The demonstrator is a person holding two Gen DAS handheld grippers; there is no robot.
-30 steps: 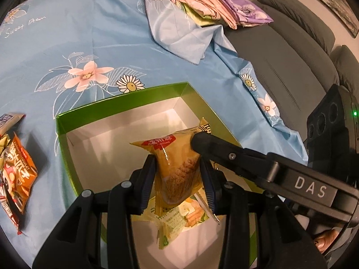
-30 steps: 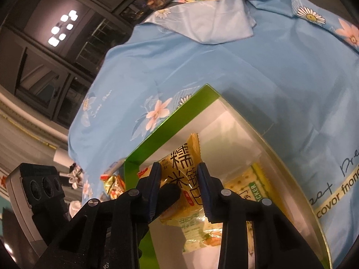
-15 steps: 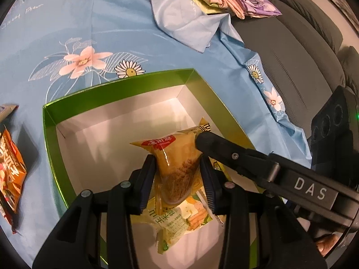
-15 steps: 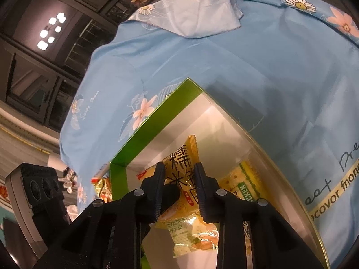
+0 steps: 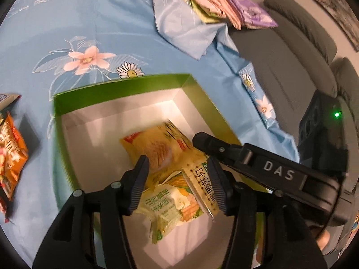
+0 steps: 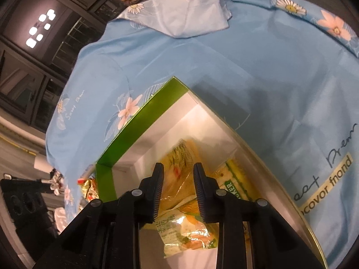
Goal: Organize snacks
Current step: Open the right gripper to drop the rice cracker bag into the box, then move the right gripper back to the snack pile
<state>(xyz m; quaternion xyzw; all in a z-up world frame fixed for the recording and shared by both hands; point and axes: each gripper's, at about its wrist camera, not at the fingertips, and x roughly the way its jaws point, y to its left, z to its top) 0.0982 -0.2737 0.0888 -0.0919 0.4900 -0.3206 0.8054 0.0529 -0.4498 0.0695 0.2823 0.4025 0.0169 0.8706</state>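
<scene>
A green box [image 5: 121, 87] with a white inside stands on the blue flowered cloth. A yellow snack packet [image 5: 157, 150] lies tilted in it, on a green corn packet [image 5: 170, 204] and beside a cracker pack [image 5: 202, 183]. My left gripper [image 5: 178, 174] hangs over these; its jaws are opening and the pads are off the yellow packet. From the right, the right gripper's finger [image 5: 202, 139] reaches the packet's far corner. In the right wrist view my right gripper [image 6: 178, 179] stands nearly closed, pinching the yellow packet [image 6: 179, 163] over the box [image 6: 134, 130].
Orange snack packets [image 5: 11, 157] lie on the cloth left of the box. Folded fabrics [image 5: 224, 6] are piled at the far edge. A grey sofa [image 5: 280, 56] runs along the right. More wrappers [image 6: 87, 183] show past the box's left corner.
The left jaws have spread apart and let go of the yellow packet, which has tipped from upright to lying in the box. The right jaws have narrowed on its corner.
</scene>
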